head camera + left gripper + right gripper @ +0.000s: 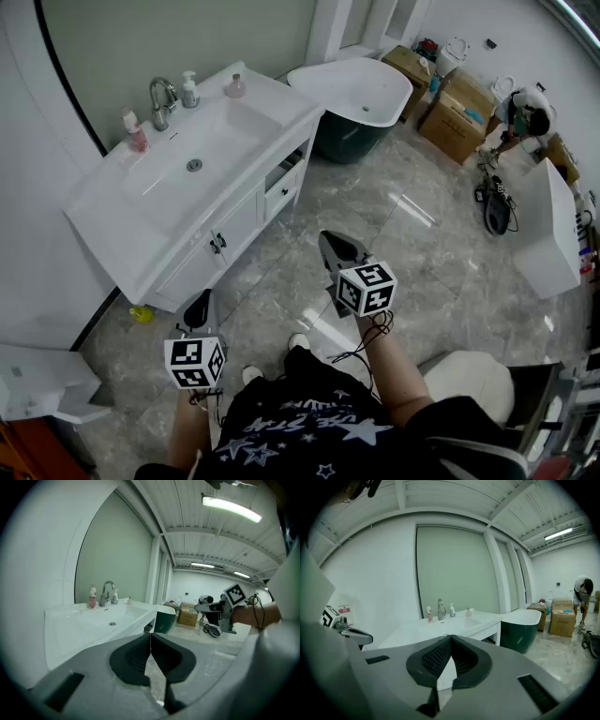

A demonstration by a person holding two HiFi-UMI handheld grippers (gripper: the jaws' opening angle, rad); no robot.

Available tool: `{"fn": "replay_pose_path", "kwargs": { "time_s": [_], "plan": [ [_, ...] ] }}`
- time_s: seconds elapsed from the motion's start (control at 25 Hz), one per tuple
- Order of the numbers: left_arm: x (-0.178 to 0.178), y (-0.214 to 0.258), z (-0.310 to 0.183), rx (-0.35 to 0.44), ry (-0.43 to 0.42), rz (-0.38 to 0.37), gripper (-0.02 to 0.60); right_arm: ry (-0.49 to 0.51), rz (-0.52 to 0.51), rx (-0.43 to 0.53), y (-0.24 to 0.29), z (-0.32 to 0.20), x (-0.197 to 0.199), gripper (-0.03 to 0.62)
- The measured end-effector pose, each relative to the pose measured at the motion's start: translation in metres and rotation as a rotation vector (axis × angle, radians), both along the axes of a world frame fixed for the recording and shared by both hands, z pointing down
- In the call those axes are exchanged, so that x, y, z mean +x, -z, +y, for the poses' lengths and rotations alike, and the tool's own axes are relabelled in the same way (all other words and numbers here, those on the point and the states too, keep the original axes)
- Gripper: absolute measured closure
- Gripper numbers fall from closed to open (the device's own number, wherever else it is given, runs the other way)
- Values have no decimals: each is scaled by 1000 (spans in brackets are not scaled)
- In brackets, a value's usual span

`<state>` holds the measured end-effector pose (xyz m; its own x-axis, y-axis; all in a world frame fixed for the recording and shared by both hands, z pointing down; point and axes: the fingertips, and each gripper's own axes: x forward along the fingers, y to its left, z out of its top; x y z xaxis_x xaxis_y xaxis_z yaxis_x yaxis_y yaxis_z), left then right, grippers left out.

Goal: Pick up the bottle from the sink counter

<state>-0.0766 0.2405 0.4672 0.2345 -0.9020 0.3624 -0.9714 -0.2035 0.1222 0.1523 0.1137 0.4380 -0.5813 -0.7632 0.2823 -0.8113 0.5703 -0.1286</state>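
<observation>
The left tongs and right tongs were clenched, empty, well apart from the counter. Three bottles stood along its back edge beside one faucet: a pink bottle, a white pump bottle and a small round bottle. A good pickup would likely need stepping closer, spreading one pair first, then closing on a bottle's body clear of the faucet.

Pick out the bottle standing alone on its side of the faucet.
The tall pink bottle, at the faucet's left; the white pump bottle and the squat pale-pink bottle stand at its right.
</observation>
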Motion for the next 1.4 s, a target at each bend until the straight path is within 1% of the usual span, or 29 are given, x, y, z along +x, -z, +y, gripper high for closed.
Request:
{"fn": "replay_pose_path", "kwargs": {
  "time_s": [0.2,0.36,0.48,0.56,0.72,0.76,0.8,0.84,1.08,1.24,1.4],
  "plan": [
    [21,-3,-9,-1,-19,-3,561,7,-5,16,-2,-4,9,592],
    [43,5,-23,15,-18,-24,561,20,-16,31,1,-22,29,592],
    [54,15,-43,34,4,-37,563,61,-14,71,10,-37,39,592],
    [60,21,-55,45,22,-38,561,102,-32,98,16,-45,40,592],
    [79,28,-67,50,34,-40,561,126,-86,97,19,-62,44,591],
    [82,27,-68,44,31,-41,561,129,-97,88,17,-65,44,577],
    [84,24,-69,36,29,-41,562,135,-105,79,15,-67,44,525],
    [84,21,-69,28,30,-42,561,142,-108,70,13,-69,43,487],
    [77,14,-80,1,62,-30,561,176,-115,2,1,-82,36,337],
    [70,1,-107,-16,58,-9,561,174,-96,-36,-14,-103,32,295],
    [59,-10,-153,-14,46,9,561,151,-79,-42,-19,-142,28,289]
  ]
}}
